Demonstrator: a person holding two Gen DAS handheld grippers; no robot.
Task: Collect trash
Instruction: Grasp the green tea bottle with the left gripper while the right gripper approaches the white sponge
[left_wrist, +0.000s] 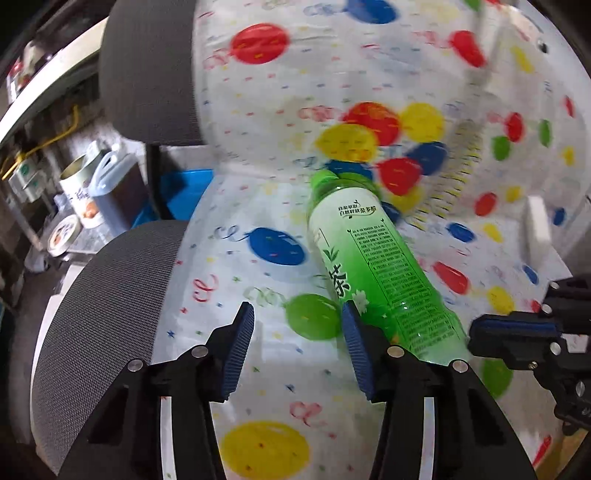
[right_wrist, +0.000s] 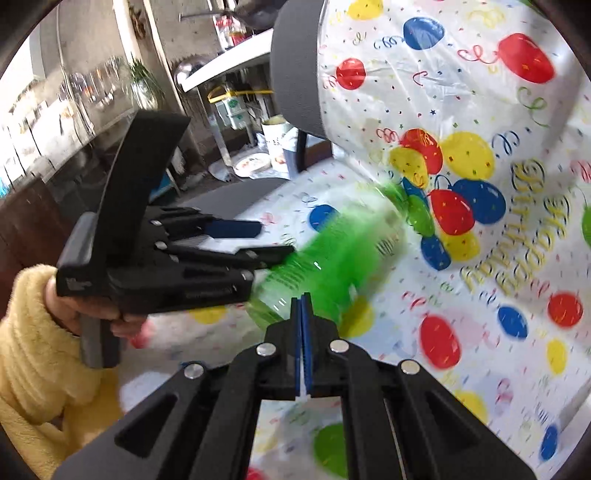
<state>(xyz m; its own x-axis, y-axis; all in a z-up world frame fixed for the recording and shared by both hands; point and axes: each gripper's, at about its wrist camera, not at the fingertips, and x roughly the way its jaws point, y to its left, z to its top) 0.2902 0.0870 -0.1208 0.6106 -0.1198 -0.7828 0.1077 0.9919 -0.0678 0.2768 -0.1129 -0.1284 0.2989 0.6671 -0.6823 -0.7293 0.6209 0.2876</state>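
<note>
While the green tea bottle (left_wrist: 373, 258) lies on its side on the balloon-print sheet (left_wrist: 258, 92), its cap end is pointed toward the raised back of that sheet and its base is turned toward the two grippers. The left gripper (left_wrist: 297, 347) is seen with its blue pads apart, and nothing is held between them; only the sheet shows in the gap. The bottle is placed just outside that gap, and its lower label is overlapped by the right-hand pad (left_wrist: 356, 350), though contact cannot be told. The right gripper (right_wrist: 303, 321) is shown with its pads pressed together on nothing, its tips close to the bottle's base, which is smeared by blur in the right wrist view. A mesh chair (left_wrist: 147, 70) is seen beside the bottle, partly covered by the sheet. The left gripper's handle is held by a hand (right_wrist: 99, 314) in a fuzzy yellow sleeve (right_wrist: 40, 354).
</note>
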